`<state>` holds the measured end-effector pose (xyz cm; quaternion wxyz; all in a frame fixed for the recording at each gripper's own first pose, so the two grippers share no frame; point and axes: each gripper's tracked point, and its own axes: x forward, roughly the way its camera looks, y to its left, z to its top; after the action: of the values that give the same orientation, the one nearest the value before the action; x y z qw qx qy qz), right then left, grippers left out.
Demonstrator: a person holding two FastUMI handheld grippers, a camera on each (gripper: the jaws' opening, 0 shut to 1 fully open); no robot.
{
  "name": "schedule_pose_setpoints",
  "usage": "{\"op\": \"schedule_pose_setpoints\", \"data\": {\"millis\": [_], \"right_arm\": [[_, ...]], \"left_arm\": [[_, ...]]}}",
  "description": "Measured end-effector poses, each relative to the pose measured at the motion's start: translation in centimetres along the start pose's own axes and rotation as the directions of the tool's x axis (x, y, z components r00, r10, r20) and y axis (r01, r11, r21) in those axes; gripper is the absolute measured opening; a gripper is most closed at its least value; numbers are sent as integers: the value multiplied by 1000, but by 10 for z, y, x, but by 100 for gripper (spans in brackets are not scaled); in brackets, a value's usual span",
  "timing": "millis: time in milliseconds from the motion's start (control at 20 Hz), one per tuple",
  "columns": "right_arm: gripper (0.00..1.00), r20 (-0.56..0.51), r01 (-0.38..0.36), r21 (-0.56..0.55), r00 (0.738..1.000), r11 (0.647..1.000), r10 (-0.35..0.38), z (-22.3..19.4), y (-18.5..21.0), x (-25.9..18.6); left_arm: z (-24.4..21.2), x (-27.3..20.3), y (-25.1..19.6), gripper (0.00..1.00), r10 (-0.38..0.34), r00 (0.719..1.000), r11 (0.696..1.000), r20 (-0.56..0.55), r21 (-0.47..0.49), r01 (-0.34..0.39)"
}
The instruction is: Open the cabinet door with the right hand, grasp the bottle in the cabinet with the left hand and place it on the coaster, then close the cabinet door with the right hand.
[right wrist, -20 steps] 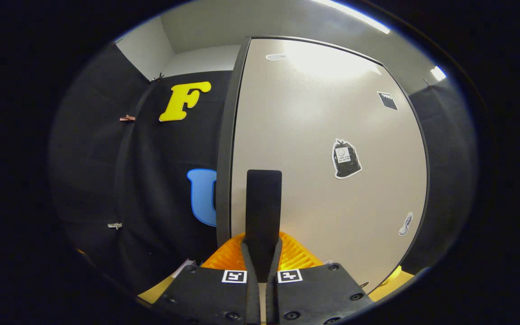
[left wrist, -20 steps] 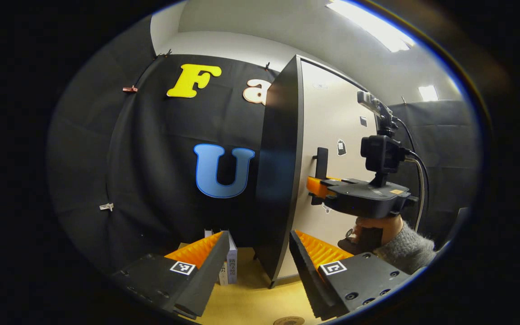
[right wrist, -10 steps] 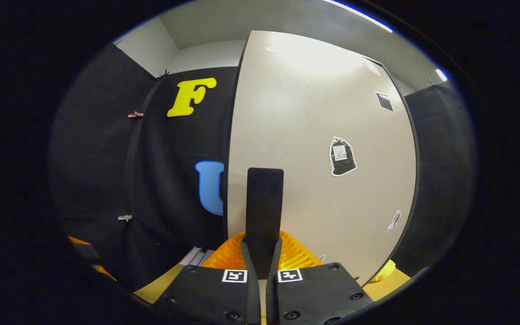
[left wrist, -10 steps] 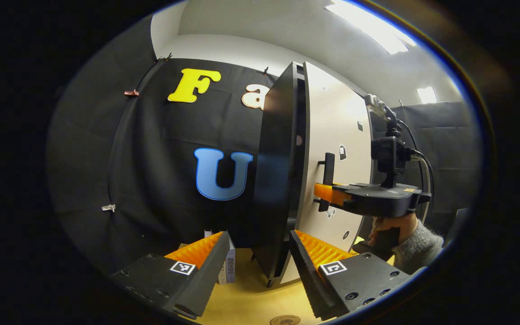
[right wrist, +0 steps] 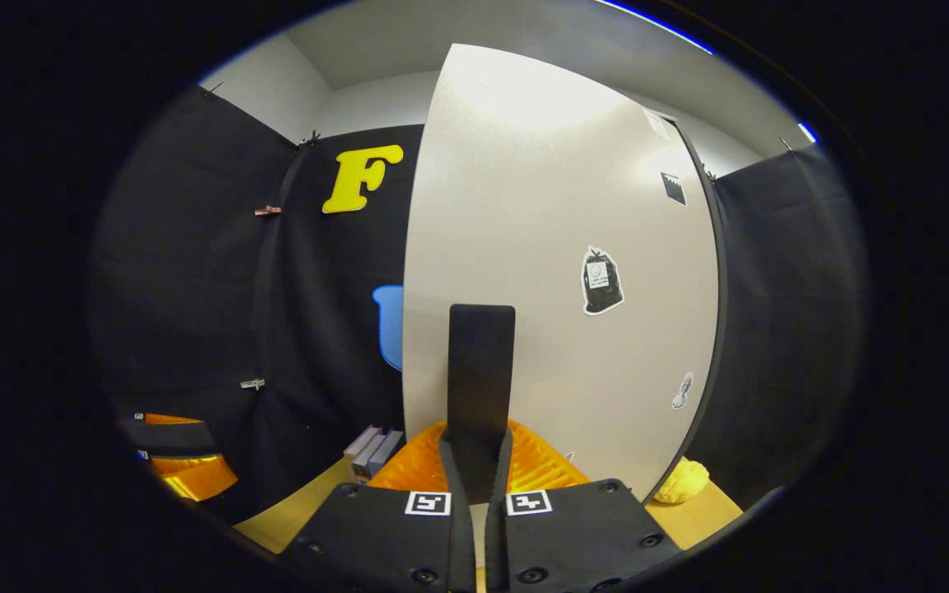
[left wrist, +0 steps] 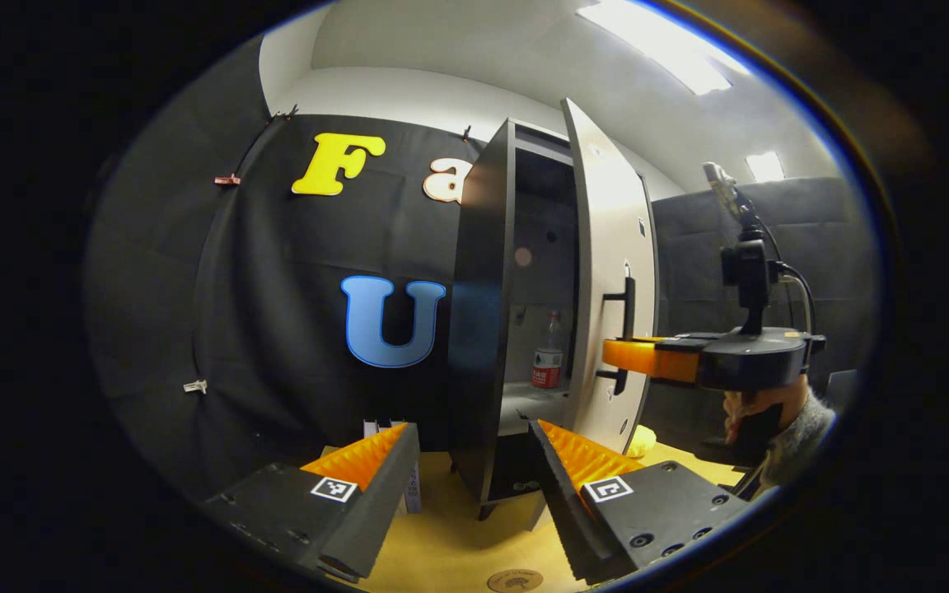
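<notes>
In the right gripper view the right gripper (right wrist: 479, 449) is clamped on the door handle (right wrist: 481, 371) of the part-open cabinet door (left wrist: 610, 272), while the left gripper (left wrist: 474, 461) hangs spread and empty before the cabinet (left wrist: 483, 313), where the bottle (left wrist: 549, 354) stands upright on an inner shelf (left wrist: 536, 403).

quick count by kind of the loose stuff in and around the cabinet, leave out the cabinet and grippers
bottle: 1, on the cabinet shelf
coaster: 1, on the table
yellow soft lump: 1, behind the door
books: at least 2, exact count unclear
total: at least 5
</notes>
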<state>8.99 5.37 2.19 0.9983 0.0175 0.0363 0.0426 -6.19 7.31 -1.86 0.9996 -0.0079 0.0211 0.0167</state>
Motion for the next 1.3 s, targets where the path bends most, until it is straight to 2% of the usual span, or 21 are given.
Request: {"op": "schedule_pose_setpoints", "data": {"millis": [200, 450, 500, 550, 650, 700, 850, 900, 950, 1000, 1050, 1300], "right_arm": [[10, -19, 5, 14, 1000, 1000, -5, -1, -14, -26], [9, -36, 36, 18, 999, 999, -36, -2, -42, -59], [9, -38, 47, 23, 998, 999, -46, -3, -49, -66], [9, -41, 58, 32, 998, 998, -57, -4, -58, -77], [9, -43, 86, 42, 996, 995, -84, -7, -74, -96], [9, -44, 99, 42, 994, 994, -97, -8, -81, -104], [9, -40, 146, 47, 989, 988, -144, -14, -106, -139], [8, -41, 161, 49, 986, 986, -159, -16, -116, -149], [8, -40, 179, 51, 983, 983, -177, -15, -122, -154], [8, -40, 196, 53, 980, 979, -194, -14, -130, -160], [8, -40, 209, 56, 977, 976, -207, -14, -137, -163], [8, -50, 204, 84, 979, 975, -200, -13, -162, -178]], "left_arm": [[2, -4, -14, 85, -28, 1000, 1000, 5, 3, 28], [-2, 2, -53, 85, -128, 992, 992, 4, 4, 128], [-4, 6, -60, 82, -150, 989, 989, 3, 1, 150], [-6, 9, -67, 85, -175, 985, 985, -1, -5, 175], [-9, 14, -84, 87, -231, 973, 973, -8, -16, 230], [-11, 16, -92, 84, -256, 967, 967, -13, -18, 256], [-14, 26, -116, 85, -320, 947, 947, -20, -30, 320], [-16, 29, -123, 87, -340, 940, 940, -22, -32, 339], [-15, 32, -132, 82, -358, 933, 934, -24, -29, 357], [-15, 36, -140, 88, -373, 927, 928, -25, -26, 372], [-15, 39, -148, 84, -387, 922, 922, -26, -24, 386], [-20, 58, -199, 84, -449, 892, 893, -44, -43, 447]]}}
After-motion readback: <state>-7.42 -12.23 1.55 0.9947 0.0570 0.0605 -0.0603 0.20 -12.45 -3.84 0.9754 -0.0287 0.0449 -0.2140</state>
